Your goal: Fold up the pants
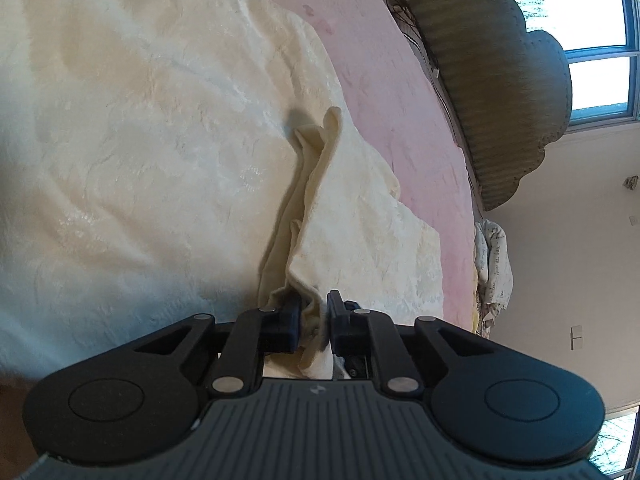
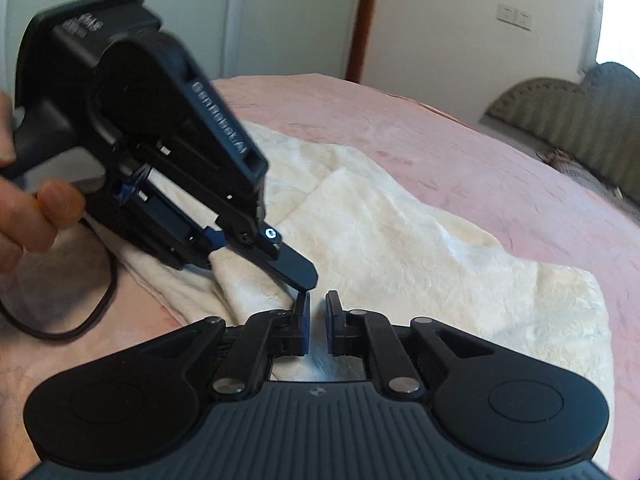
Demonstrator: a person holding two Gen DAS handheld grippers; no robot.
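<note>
The cream fleece pants point(image 1: 140, 120) lie spread on a pink bed cover point(image 1: 400, 92). My left gripper point(image 1: 314, 316) is shut on a bunched edge of the pants and lifts a fold of cloth that runs away from it. In the right wrist view the pants point(image 2: 400, 232) lie across the bed, and the left gripper point(image 2: 298, 270) reaches in from the upper left, held by a hand point(image 2: 36, 208). My right gripper point(image 2: 318, 320) sits low over the pants just below the left gripper's tip, its jaws a narrow gap apart with cloth showing between them.
A green padded headboard point(image 1: 500, 92) stands beyond the bed, with windows point(image 1: 592, 48) behind it. A patterned cloth point(image 1: 494, 264) hangs at the bed's edge. A black cable point(image 2: 80, 320) loops on the bed at the left. A wall with switches point(image 2: 514, 16) stands behind.
</note>
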